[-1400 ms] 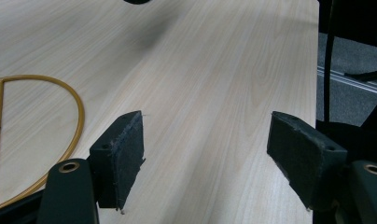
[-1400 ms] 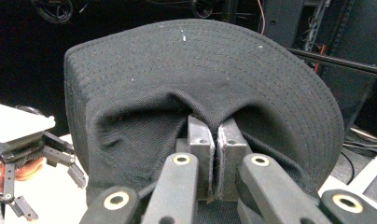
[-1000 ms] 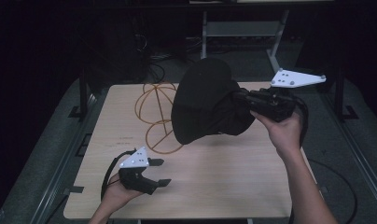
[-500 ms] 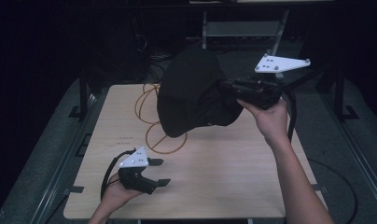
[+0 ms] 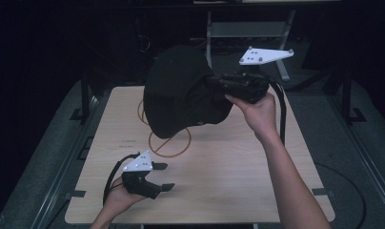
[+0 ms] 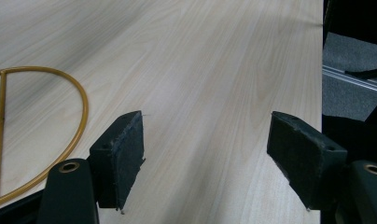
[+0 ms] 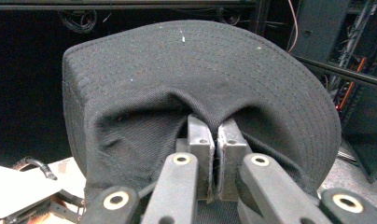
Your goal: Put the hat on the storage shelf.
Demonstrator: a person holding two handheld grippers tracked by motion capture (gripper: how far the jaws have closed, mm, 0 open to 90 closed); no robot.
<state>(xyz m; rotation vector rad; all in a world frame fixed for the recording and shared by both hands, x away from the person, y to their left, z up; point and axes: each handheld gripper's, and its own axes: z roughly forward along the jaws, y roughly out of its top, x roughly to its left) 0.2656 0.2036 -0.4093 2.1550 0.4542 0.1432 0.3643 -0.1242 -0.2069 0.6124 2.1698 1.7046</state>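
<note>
My right fingers [image 7: 209,140] are pressed together on a fold of the black cap's [image 5: 183,90] fabric, pinching it; the cap hangs in the air over the far half of the worktop [image 5: 238,167], at about 12 o'clock from table centre, brim curving above the grip in the right gripper view. Right gripper [image 5: 214,82] held level, pointing toward 9 o'clock. Left gripper [image 5: 164,176] rests low near the worktop's 7 o'clock edge, fingers [image 6: 121,158] spread, nothing between them. Gold wire ring [image 5: 171,150] lies flat on the worktop under the cap.
</note>
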